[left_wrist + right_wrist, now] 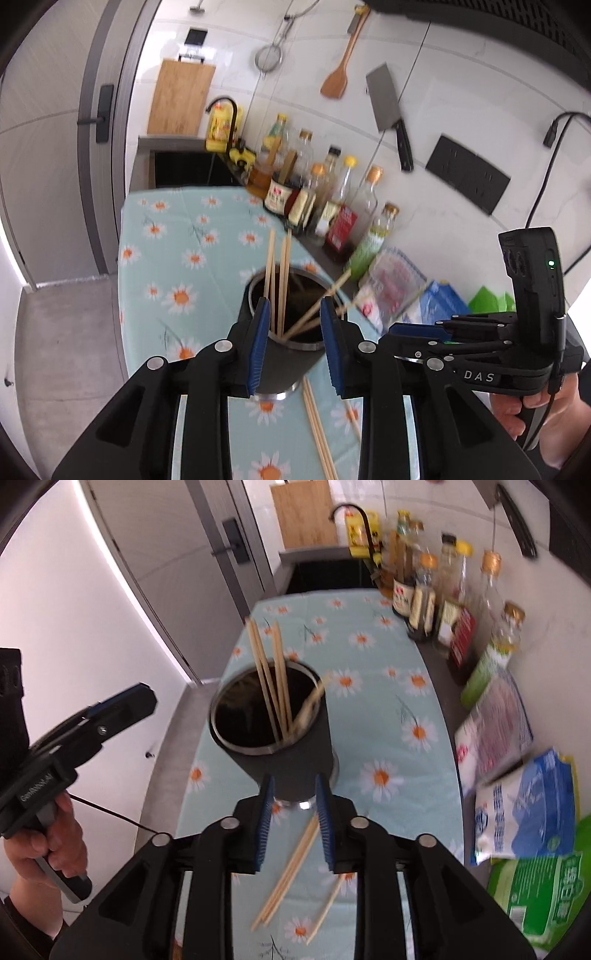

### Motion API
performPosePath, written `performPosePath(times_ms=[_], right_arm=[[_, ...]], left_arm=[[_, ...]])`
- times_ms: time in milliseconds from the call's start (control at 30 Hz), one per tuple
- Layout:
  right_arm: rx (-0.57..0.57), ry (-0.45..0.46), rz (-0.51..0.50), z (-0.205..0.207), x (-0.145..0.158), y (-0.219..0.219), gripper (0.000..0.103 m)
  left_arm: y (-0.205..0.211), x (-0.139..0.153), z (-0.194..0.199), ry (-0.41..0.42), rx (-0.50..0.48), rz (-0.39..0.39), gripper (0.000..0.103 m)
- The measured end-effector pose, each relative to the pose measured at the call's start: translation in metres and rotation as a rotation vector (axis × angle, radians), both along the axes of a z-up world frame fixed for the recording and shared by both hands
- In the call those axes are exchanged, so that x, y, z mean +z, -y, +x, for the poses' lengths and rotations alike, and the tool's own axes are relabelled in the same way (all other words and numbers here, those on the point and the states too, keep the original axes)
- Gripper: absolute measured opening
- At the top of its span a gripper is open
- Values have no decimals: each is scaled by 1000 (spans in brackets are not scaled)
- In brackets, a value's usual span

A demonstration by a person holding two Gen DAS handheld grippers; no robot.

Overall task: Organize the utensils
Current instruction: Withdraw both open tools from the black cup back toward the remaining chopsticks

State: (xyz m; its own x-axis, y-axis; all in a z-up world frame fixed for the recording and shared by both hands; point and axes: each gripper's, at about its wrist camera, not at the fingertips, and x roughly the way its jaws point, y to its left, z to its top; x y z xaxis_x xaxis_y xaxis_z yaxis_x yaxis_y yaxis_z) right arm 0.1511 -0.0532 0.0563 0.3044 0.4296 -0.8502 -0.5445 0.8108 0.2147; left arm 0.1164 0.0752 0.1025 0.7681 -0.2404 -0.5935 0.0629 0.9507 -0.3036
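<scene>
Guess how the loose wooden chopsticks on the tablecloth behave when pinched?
The loose wooden chopsticks look thin, straight and rigid, so probably stiff and very light. They lie flat on the floral tablecloth, so a pinch may skid them or nudge them into rolling. Several lie side by side, so the open right hand-held gripper may catch more than one.

A daisy-print tablecloth (369, 709) covers the counter, bearing a dark cup (295, 753) and loose chopsticks (291, 871).
</scene>
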Motion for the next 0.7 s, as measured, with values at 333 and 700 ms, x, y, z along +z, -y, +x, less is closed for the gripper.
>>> performPosePath(times_ms=[333,700], right_arm=[[-91,-317,-99,10,-69,17,26],[-202,-556,-243,27,-158,26,26]], left_arm=[[15,-39,-5,-185,-115,-15,27],[33,-94,0,-385,-191,-56,29]])
